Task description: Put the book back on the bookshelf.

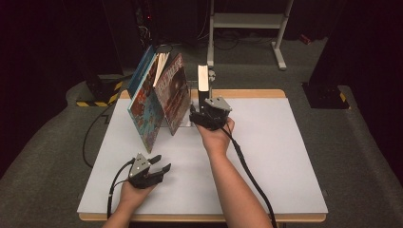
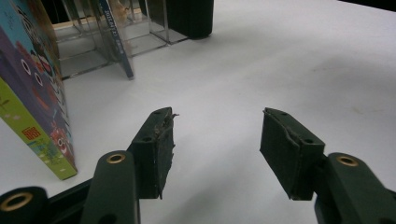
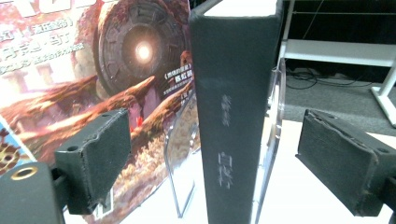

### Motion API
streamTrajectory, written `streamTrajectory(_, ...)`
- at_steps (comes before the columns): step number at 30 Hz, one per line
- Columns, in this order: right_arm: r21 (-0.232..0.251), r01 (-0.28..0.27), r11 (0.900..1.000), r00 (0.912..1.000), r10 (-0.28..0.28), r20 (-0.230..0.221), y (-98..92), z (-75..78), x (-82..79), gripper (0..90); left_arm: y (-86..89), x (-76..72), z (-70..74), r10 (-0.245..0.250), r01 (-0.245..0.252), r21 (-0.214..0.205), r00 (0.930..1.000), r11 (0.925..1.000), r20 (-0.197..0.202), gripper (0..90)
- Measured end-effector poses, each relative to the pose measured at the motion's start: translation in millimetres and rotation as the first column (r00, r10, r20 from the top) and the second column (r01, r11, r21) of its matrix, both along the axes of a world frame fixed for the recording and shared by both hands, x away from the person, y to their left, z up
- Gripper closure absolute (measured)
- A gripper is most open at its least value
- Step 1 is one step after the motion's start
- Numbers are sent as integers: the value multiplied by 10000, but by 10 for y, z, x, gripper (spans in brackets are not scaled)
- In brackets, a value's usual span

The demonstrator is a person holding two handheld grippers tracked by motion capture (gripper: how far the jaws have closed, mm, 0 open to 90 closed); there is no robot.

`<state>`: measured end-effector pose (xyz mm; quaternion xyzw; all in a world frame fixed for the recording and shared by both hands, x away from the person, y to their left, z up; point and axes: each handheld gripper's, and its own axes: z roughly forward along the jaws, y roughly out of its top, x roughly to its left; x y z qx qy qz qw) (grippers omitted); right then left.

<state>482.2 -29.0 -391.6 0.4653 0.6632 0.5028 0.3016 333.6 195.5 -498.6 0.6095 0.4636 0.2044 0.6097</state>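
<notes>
One black book (image 3: 233, 107) stands upright in the clear rack (image 3: 180, 158), between the right gripper's (image 3: 212, 158) spread jaws
Pads stand clear of its spine, so the dividers alone prop it; left gripper (image 2: 215, 149) hovers half-spread over the table (image 2: 299, 60), empty; colourful books (image 1: 157, 97) lean alongside.

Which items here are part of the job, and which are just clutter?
In play:
- black book, upright in the clear rack
- right gripper, open around its spine, pads clear
- two leaning picture books

Idle:
- left gripper, open over bare table
- white frame on the floor behind
</notes>
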Motion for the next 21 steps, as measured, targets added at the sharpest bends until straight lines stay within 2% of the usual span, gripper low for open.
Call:
streamTrajectory(1, 45, -54, 10000, 10000, 54, -4, -29, 1, -20, 93, -10, -1, -1, 20, -19, -46, 10000, 10000, 34, 439)
streamTrajectory(3, 7, -210, 9998, 9998, 210, 61, -89, -1, -60, 93, -14, -8, -5, -107, 106, 204, 9999, 9997, 38, 439)
streamTrajectory(5, -8, -393, 9992, 9992, 394, 24, -151, -12, -95, 92, -23, -9, -8, -83, 82, 240, 10000, 9997, 43, 438)
streamTrajectory(7, -95, -528, 9986, 9982, 531, 274, -209, -37, -143, 93, -27, -7, -10, -46, 45, 270, 10000, 9996, 35, 432)
streamTrajectory(10, -115, -821, 9966, 9960, 824, 341, -306, -77, -223, 93, -26, -6, -11, 60, -61, 317, 10000, 9995, 44, 424)
streamTrajectory(12, -178, -1060, 9942, 9943, 1062, 86, -389, -103, -283, 93, -27, 3, -12, 125, -123, 384, 9999, 9992, -53, 417)
streamTrajectory(15, -268, -1265, 9916, 9920, 1264, -28, -544, -149, -390, 93, -35, 18, -14, 222, -216, 392, 9997, 9990, -142, 402)
streamTrajectory(17, -295, -1380, 9900, 9903, 1374, -200, -709, -199, -484, 93, -34, 22, -15, 244, -234, 492, 9995, 9985, -191, 392)
streamTrajectory(21, -338, -1545, 9874, 9864, 1522, -618, -1040, -319, -659, 93, -28, 47, -13, 334, -317, 404, 9986, 9987, -421, 370)
